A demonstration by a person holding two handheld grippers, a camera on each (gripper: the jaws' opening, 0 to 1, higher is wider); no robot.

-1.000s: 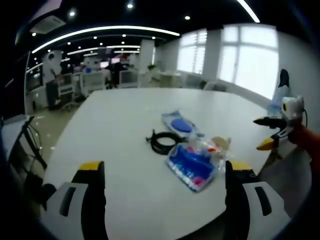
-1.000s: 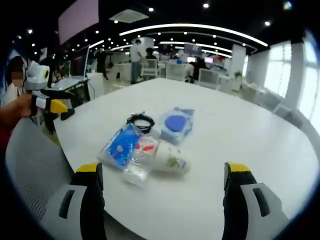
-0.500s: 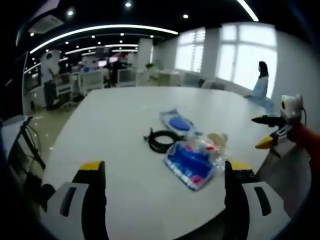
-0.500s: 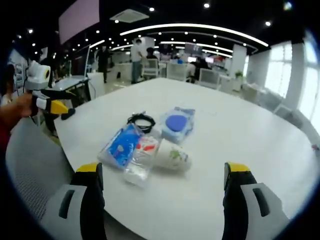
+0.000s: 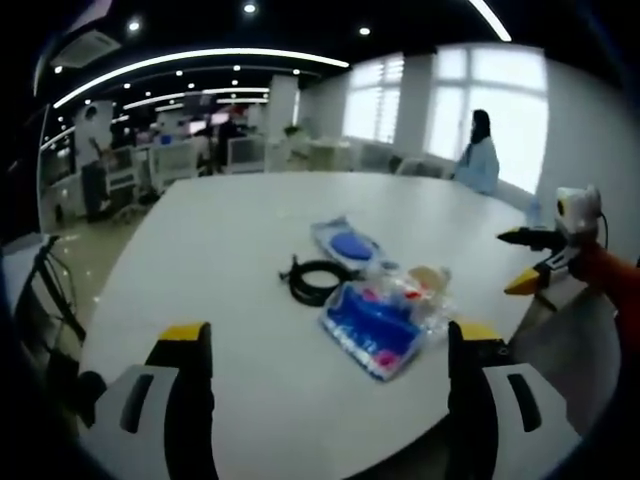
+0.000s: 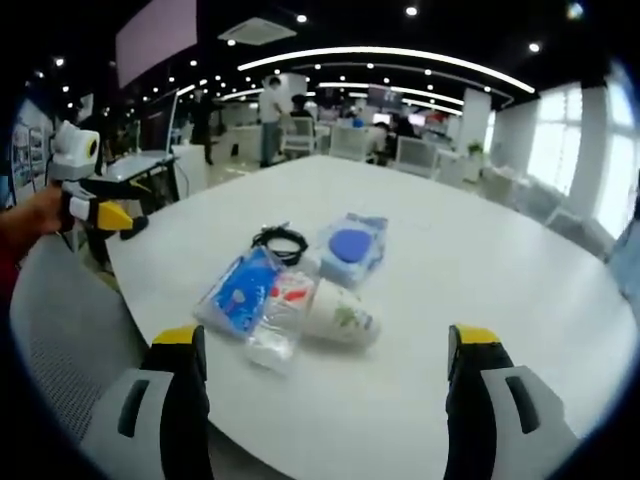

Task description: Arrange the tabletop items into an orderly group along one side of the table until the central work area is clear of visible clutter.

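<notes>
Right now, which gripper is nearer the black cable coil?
Hard to call; roughly equal. The left gripper and right gripper both hover off the table edge, jaws open, on opposite sides of the black cable coil.

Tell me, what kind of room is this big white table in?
Probably a big open office. Behind the white table stand rows of desks with monitors, under long curved ceiling lights and beside large windows.

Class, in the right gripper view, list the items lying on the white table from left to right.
Blue packet → clear plastic bag → paper cup on its side. Behind them, the black cable coil → round blue pad in a wrapper.
</notes>
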